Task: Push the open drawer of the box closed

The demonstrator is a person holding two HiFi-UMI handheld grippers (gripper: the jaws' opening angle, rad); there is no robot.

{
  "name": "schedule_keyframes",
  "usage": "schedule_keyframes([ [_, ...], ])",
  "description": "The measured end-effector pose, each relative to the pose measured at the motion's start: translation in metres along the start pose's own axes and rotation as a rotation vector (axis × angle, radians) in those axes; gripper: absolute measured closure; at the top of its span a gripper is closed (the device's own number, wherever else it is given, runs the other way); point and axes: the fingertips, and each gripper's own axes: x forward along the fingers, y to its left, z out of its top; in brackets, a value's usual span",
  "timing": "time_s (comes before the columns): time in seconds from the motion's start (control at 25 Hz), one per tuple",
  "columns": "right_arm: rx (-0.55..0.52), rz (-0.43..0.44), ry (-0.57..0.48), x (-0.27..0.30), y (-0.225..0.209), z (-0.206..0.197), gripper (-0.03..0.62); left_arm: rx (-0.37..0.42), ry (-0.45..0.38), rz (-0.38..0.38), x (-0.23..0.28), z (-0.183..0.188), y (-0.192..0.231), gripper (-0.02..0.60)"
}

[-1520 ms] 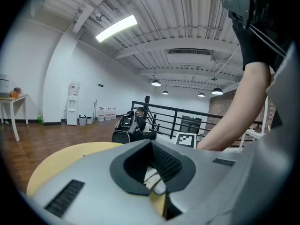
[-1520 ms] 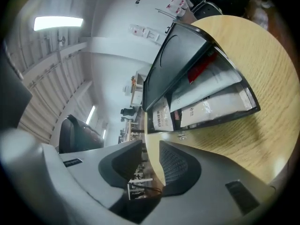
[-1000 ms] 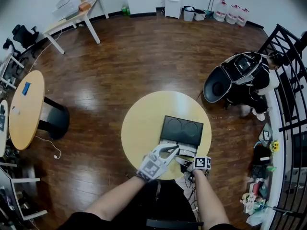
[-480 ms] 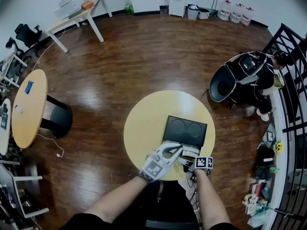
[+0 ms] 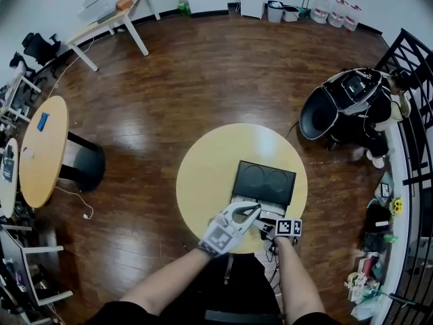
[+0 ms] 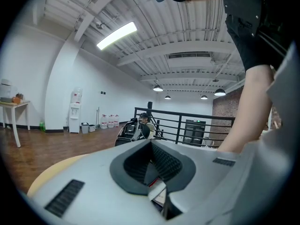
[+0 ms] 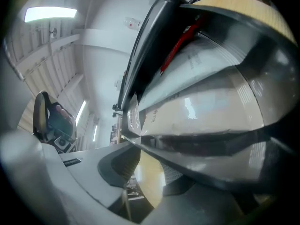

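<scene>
Head view: box point(image 5: 264, 180) sits lower centre on table point(image 5: 203, 175), drawer point(image 5: 267, 213) out toward frame bottom. R gripper point(image 5: 265, 226) just below drawer front, jaws just been opening, now wide, nothing gripped. L gripper point(image 5: 254, 210) pinched closed, empty, at drawer's left end. Push dir: up-frame.

Readable text: we find none.
Packet point(image 7: 197, 102) in the drawer point(image 5: 271, 213): we see print, too blurred.
Marker cube point(image 5: 289, 227): patterns only, no letters.
</scene>
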Motion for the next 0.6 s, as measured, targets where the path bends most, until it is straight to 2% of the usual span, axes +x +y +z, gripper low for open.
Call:
schedule_keyframes([
  [0.16, -0.019, 0.000, -0.013, 0.003, 0.001, 0.003, 0.463, -0.012, 0.007, 0.001, 0.002, -0.004, 0.002, 0.548],
  [0.28, -0.028, 0.017, -0.013, 0.004, 0.004, 0.006, 0.514, -0.011, 0.006, 0.003, 0.005, -0.004, 0.004, 0.548],
  [0.6, -0.051, 0.006, -0.032, -0.005, 0.006, 0.007, 0.517, -0.006, 0.015, 0.005, 0.005, -0.004, -0.007, 0.548],
])
